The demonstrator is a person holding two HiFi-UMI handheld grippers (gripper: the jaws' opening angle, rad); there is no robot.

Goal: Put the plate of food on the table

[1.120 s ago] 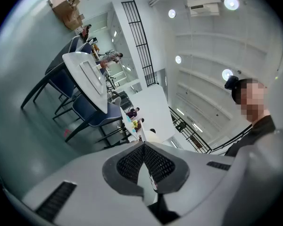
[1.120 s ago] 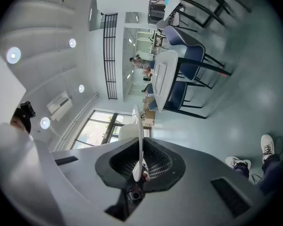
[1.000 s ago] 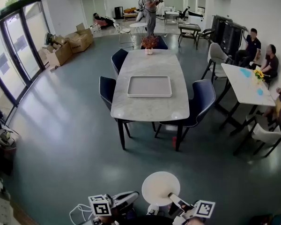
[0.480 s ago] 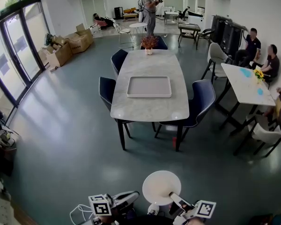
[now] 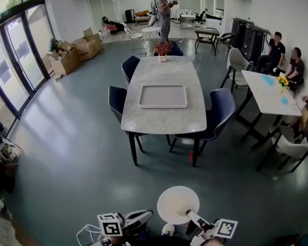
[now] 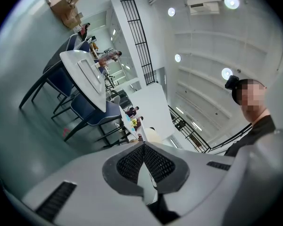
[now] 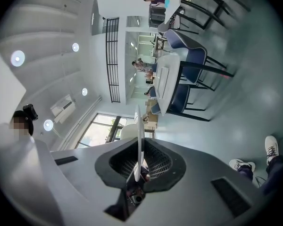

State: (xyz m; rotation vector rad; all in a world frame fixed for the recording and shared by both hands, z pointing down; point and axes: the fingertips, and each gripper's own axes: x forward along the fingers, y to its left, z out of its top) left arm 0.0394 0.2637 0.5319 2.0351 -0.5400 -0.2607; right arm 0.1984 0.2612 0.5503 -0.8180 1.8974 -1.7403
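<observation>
A round white plate hangs level over the floor at the bottom of the head view, and I see no food on it. My right gripper is shut on the plate's near rim. In the right gripper view the plate shows edge-on between the pads. To the left of the plate my left gripper is shut with nothing in it; its pads meet in its own view. The marble-topped table stands a few steps ahead and bears a grey tray.
Dark blue chairs stand round the table, with a flower vase at its far end. People sit by a white table at the right. A person stands at the back. Boxes and a glass wall are at the left.
Almost nothing: the view has crept slightly toward the table, and the plate stays held in the right gripper.
</observation>
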